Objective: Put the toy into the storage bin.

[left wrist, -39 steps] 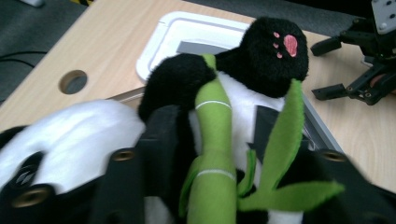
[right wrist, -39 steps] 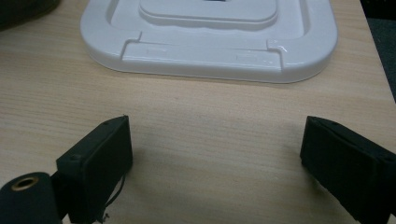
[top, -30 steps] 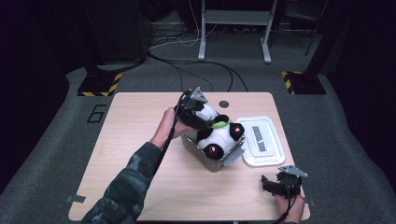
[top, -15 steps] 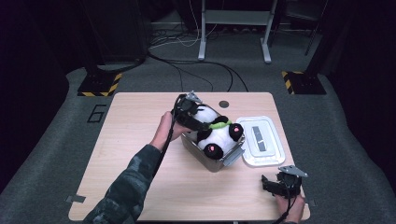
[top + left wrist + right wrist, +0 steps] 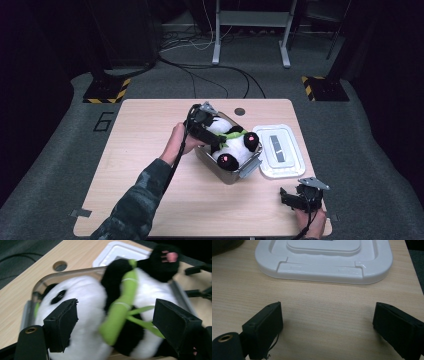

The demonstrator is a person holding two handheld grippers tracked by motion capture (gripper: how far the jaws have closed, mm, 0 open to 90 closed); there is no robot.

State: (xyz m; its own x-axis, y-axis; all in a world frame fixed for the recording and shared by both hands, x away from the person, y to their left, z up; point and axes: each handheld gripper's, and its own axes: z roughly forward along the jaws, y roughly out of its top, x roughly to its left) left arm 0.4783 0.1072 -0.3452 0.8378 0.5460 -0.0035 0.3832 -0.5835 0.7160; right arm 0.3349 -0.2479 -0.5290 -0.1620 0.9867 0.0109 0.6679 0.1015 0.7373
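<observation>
Plush panda (image 5: 231, 146) lying in the metal tin (image 5: 235, 173) at mid-worktop (image 5: 140, 150).
Soft, light and squashy, best pinched across the belly; its long axis runs from head at 10 o'clock to feet at 4 o'clock. My left gripper (image 5: 207, 125) straddles it, its jaws having just widened; my right gripper (image 5: 295, 198) idles agape at 5 o'clock, near the white lid (image 5: 277, 152).

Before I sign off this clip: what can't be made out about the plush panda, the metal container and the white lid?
- Black-and-white plush panda, left gripper view: motion-blurred; whether the left gripper pads touch it is unclear.
- Rectangular metal container, high view: the inside is hidden by the panda.
- White plastic lid, right gripper view: far half cut off by the top edge.
- Lid's dark centre, high view: too small to identify.
</observation>
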